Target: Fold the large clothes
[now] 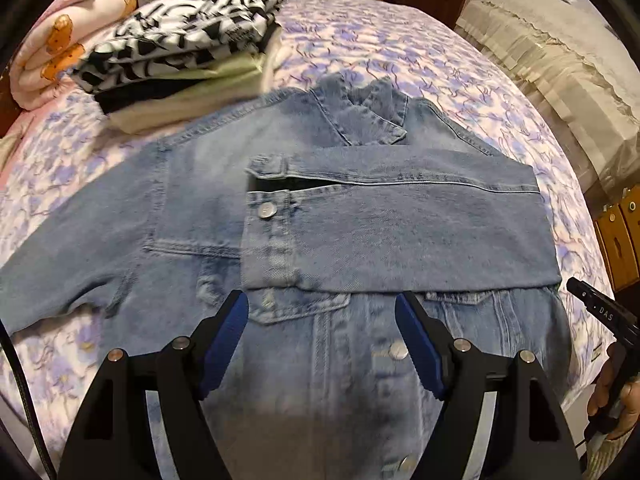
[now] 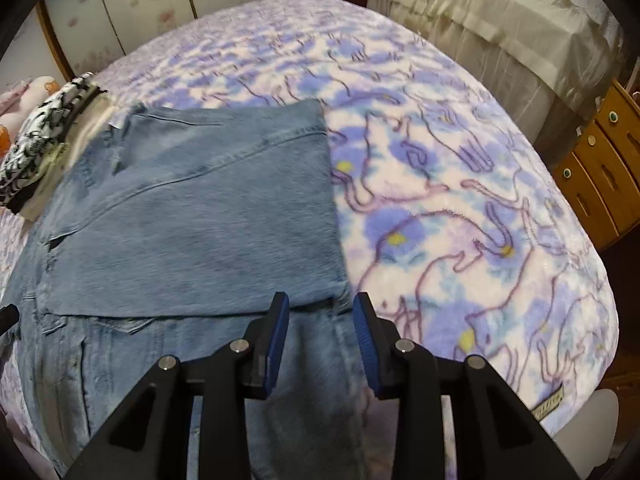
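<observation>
Denim covered most of the bed: a jacket (image 1: 224,208) lay flat on the flowered blanket (image 1: 420,60), front up, collar pointing away from both grippers. One sleeve (image 1: 400,224) was folded straight across the chest, just ahead of the left gripper (image 1: 322,344), its buttoned cuff (image 1: 268,236) ending a little beyond that gripper's left finger. That gripper hung above the button placket, pointing steeply down, its blue pads (image 1: 224,344) spread wide and released, with nothing caught between them. The other sleeve trailed off past its left side toward the bed's edge. The right gripper (image 2: 322,344) hovered over the jacket's side edge, where the folded sleeve's bend (image 2: 332,280) lay just ahead of its fingers; its jaws stood partly apart and empty, the cloth lying below them rather than pinched. Flowered blanket stretched away bare to its right. Far ahead and to the left of both grippers sat a stack of folded clothes (image 1: 176,52), a black-and-white patterned piece on top, touching the jacket's shoulder. A pink quilt (image 1: 52,48) was bundled beyond that stack.
</observation>
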